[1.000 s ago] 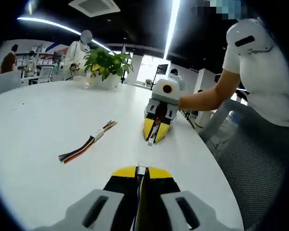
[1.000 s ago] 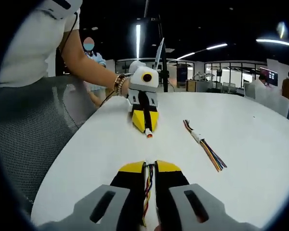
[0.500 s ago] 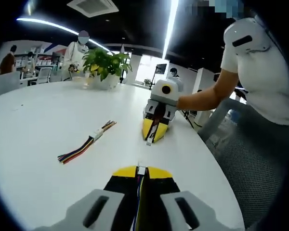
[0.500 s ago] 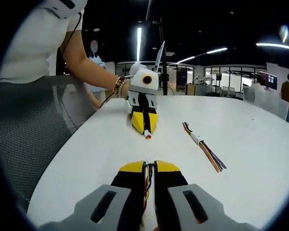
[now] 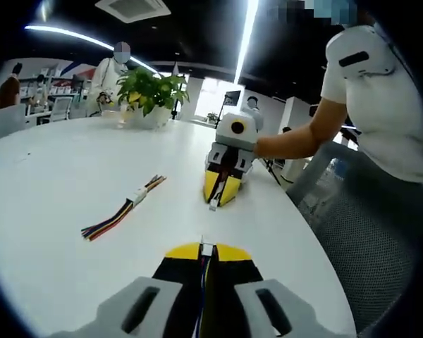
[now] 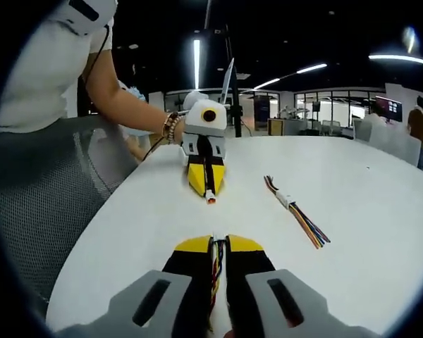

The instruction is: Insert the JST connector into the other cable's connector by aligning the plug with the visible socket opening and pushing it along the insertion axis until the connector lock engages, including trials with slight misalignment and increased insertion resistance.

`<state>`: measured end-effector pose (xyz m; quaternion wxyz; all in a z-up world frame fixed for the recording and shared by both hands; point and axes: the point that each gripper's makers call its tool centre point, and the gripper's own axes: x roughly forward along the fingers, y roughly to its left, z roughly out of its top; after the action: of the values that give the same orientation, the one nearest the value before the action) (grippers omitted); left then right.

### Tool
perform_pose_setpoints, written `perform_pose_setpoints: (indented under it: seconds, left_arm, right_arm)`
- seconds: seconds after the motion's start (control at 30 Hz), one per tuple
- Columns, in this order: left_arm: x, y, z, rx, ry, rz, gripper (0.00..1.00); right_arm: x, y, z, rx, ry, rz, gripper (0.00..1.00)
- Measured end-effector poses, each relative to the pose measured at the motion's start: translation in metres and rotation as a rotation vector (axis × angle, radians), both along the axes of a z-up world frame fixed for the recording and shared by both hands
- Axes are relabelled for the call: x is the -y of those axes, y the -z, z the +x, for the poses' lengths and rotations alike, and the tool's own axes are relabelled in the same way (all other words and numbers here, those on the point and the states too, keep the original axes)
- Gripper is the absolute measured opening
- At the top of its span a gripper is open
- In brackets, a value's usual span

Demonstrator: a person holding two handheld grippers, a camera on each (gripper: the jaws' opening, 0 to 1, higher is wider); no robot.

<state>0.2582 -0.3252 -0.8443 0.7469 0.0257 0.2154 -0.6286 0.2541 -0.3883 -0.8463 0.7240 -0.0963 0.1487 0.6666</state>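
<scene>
Left gripper view: left claw [image 5: 207, 248] clenched on its cable [image 5: 203, 271] (right claw [image 6: 220, 243] likewise).

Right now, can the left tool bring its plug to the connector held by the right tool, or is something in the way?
Probably yes. In the left gripper view, the left tool faces the right tool head-on, with bare white table between them. The loose joined cable lies off to one side, outside that line.

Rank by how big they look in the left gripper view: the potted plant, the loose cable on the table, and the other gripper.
1. Right gripper, though nearness to the camera inflates it.
2. Loose cable, long but thin.
3. Potted plant; it sits farthest, so its rank against the cable is unsure.
</scene>
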Motion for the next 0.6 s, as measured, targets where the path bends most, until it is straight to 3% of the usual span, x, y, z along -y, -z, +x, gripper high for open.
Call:
perform_pose_setpoints:
  seconds: [0.6]
  left_arm:
    - [0.006,-0.023,0.004,0.057,0.040,0.044,0.00]
  right_arm:
    - [-0.021,-0.025,0.005,0.077,-0.026,-0.028,0.03]
